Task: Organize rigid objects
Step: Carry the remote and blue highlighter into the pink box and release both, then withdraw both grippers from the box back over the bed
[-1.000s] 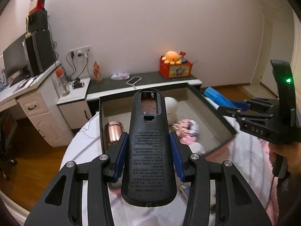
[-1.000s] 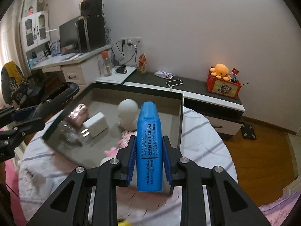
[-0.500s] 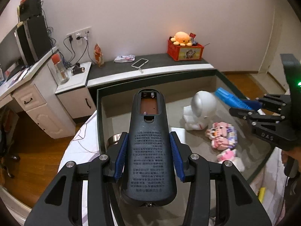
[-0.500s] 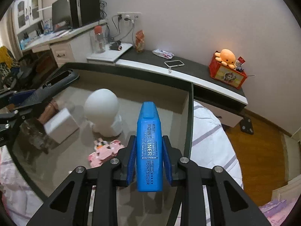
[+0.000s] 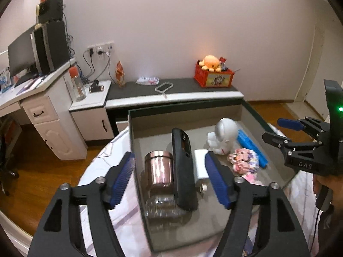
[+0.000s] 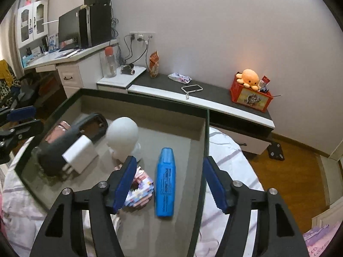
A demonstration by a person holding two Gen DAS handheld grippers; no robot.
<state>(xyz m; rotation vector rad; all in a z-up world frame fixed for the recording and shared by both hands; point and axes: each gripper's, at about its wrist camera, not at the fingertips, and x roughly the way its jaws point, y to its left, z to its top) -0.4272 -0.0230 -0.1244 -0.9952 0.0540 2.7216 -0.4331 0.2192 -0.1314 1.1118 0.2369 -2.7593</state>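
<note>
A dark-rimmed open box point(image 5: 184, 105) point(image 6: 205, 141) sits on the bed. My left gripper point(image 5: 170, 178) is open above its left part; the black remote point(image 5: 184, 171) lies in the box between the spread fingers, leaning on a copper jar point(image 5: 159, 169) and a white adapter point(image 5: 200, 167). My right gripper point(image 6: 169, 184) is open above the right part; the blue highlighter point(image 6: 165, 182) lies flat on the box floor. The box also holds a white round figure point(image 6: 123, 136), a pink toy pack point(image 6: 139, 189) and a clear jar point(image 5: 163, 209).
A white-and-lilac striped bedsheet point(image 6: 227, 158) lies under the box. Behind stands a low dark-topped cabinet point(image 5: 171, 90) with a phone case point(image 6: 191, 88) and a red crate with an orange plush point(image 6: 249, 90). A white desk point(image 5: 32, 98) with a monitor stands to the left. The floor is wooden.
Both grippers opened. The remote dropped out of my left gripper into the box, and the blue highlighter out of my right gripper onto the box floor.
</note>
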